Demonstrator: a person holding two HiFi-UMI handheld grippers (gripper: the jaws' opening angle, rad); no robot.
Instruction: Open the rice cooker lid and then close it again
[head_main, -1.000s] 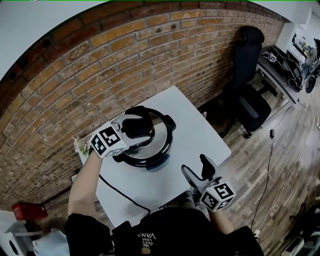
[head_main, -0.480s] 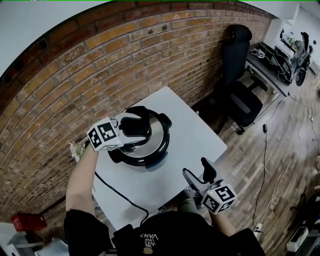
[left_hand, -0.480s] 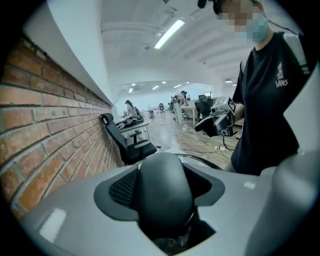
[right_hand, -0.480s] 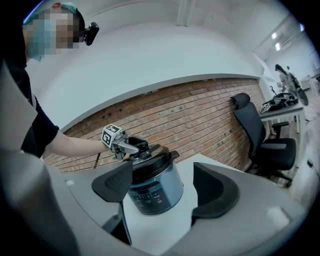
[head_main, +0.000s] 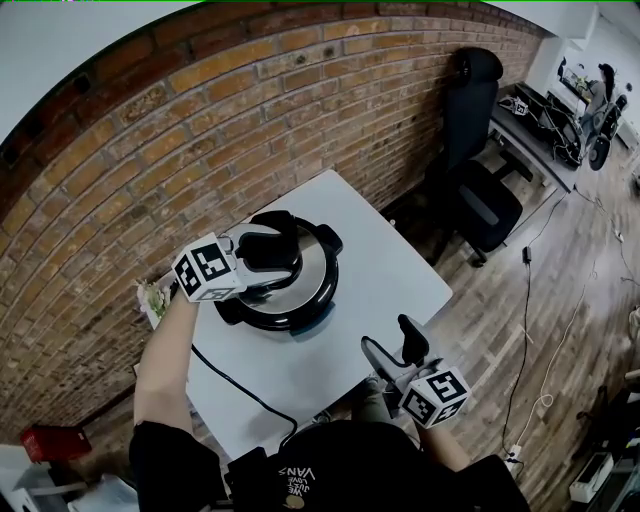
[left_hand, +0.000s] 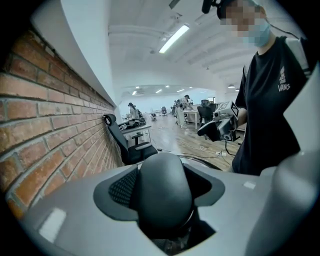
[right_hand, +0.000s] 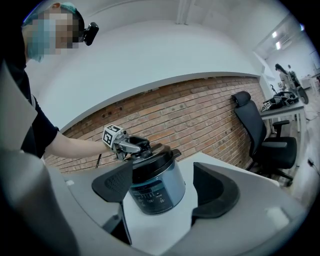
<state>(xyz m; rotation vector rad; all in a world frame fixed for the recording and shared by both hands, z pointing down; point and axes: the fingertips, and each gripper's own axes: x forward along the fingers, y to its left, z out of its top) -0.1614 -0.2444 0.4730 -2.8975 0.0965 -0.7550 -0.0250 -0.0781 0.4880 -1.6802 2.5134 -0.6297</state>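
Note:
A silver rice cooker (head_main: 305, 290) with a black lid stands on the white table (head_main: 385, 265), lid down. My left gripper (head_main: 272, 250) reaches over it from the left, and its jaws sit around the black lid handle (left_hand: 162, 170), pads against its sides. In the right gripper view the cooker (right_hand: 152, 175) faces me with its control panel, and the left gripper (right_hand: 134, 145) rests on top. My right gripper (head_main: 390, 342) hovers open at the table's near edge, with nothing between its jaws.
A brick wall (head_main: 150, 170) runs behind the table. A black office chair (head_main: 480, 150) stands at the right near a desk (head_main: 560, 130). The cooker's black cord (head_main: 240, 385) trails over the table's near side. Wooden floor lies to the right.
The left gripper has tilted slightly on the handle. The lid stays down and the right gripper has barely moved.

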